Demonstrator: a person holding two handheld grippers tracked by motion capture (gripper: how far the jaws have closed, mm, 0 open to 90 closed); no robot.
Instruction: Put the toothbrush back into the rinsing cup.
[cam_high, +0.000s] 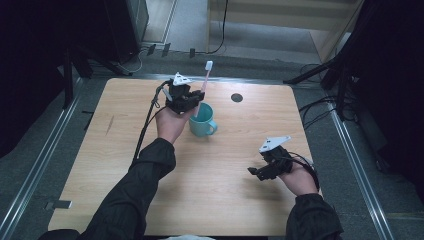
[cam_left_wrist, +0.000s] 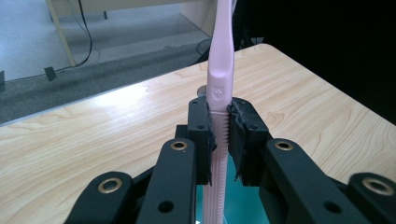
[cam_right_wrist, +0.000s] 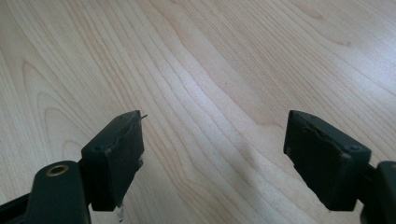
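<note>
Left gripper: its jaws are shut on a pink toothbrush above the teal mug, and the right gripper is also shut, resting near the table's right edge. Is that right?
Not quite. The right gripper has its jaws standing wide apart with only bare table between them, as the right gripper view shows. The rest holds: the left gripper is shut on the pink toothbrush above the teal mug.

table (cam_high: 125, 150): pale wood-grain top, smooth, soft sheen
toothbrush (cam_left_wrist: 219, 70): pink plastic, matt, ribbed lower handle
mug (cam_high: 202, 125): teal, glossy, standing on the table
left gripper (cam_left_wrist: 219, 135): black matt plastic, brass-coloured rivets
</note>
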